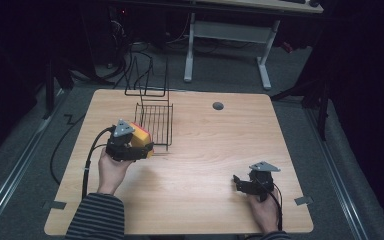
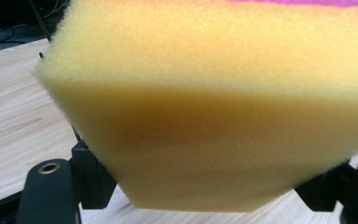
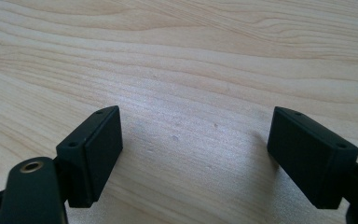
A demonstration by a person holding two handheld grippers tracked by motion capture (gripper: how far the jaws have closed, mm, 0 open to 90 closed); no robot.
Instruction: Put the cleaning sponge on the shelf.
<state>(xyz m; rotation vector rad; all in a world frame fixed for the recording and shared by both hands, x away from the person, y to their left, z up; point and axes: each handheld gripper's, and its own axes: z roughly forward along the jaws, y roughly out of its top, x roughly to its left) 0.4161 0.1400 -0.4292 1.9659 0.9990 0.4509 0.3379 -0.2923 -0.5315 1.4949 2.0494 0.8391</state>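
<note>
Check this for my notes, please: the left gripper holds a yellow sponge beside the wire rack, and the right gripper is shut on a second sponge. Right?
Not quite. The left gripper does hold the yellow sponge beside the wire rack, but the right gripper is open with bare table between its jaws, as the right gripper view shows.

The high view looks forward and down from above the person's side, taking in the whole table (image 1: 200,165), both forearms and the floor behind. The left gripper view rides on the left gripper (image 1: 130,147) and sits very close to the yellow sponge (image 2: 214,107) between its 2 jaws, with table wood at the edges. The right gripper view rides on the right gripper (image 1: 240,184), facing down at bare wood from close by. All 3 views share the tabletop.
</note>
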